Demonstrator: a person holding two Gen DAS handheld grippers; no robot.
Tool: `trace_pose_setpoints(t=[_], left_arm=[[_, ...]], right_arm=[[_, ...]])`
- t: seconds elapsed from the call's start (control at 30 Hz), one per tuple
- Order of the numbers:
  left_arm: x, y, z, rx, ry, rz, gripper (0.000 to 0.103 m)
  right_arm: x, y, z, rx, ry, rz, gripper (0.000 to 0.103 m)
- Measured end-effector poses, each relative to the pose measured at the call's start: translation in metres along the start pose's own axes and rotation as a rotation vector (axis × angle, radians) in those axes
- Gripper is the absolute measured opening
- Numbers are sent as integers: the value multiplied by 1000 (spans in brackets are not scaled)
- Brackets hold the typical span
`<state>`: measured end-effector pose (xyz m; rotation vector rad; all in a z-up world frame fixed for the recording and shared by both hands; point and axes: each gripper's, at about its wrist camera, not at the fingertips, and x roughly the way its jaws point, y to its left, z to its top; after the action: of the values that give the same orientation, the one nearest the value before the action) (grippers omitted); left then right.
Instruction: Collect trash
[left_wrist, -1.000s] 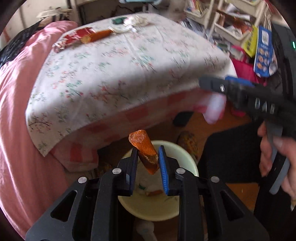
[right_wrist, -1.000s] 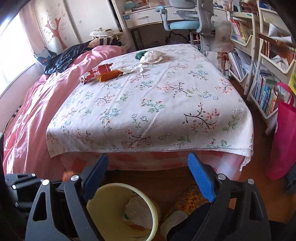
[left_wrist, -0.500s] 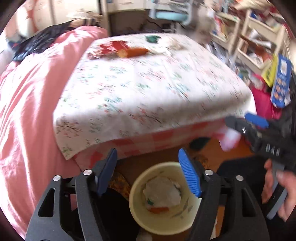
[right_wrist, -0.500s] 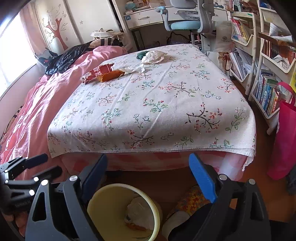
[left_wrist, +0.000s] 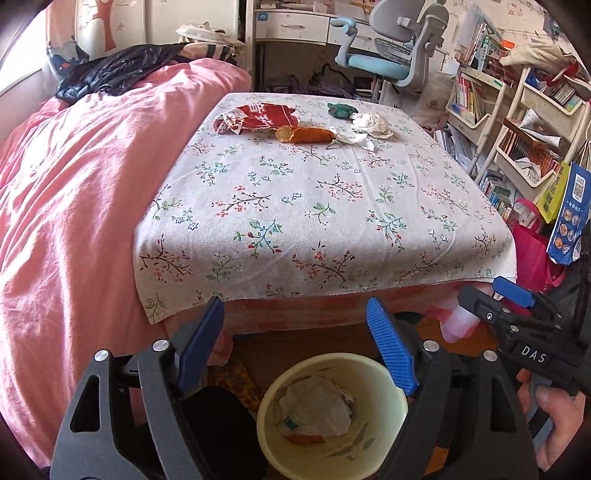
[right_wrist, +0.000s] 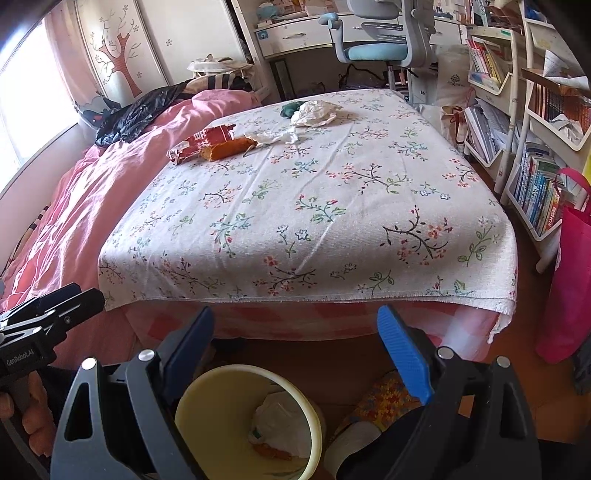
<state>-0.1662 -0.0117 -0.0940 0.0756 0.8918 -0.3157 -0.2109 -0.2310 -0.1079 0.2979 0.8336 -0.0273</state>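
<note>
Wrapper: orange wrapper (left_wrist: 308, 134) near tabletop's (left_wrist: 332, 221) far edge; light, crinkly, pinch mid-body.
Left tongs (left_wrist: 295, 347): opening, empty.
Right tongs (right_wrist: 295, 350): wide apart, empty.

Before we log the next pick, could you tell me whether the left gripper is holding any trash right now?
No, the left gripper is empty, its jaws opening above the yellow bin, with nothing between its blue fingers.
</note>
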Motion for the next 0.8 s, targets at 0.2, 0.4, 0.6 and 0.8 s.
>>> trace_pose_setpoints(t=[0.2,0.4,0.6,0.8], left_arm=[[-1,1,0,-11,-9,-1,77],[-1,2,1,-16,-11,-1,77],[-1,1,0,-10,-11,-1,77],[-1,1,1,-13,-9,0,77]], right_arm=[[0,1,0,-7,-1,6,87],[0,3,0,-12,-2,9,87],[0,5,-1,-20,-2,12,87],[1,7,-1,-24,-4,13,87]])
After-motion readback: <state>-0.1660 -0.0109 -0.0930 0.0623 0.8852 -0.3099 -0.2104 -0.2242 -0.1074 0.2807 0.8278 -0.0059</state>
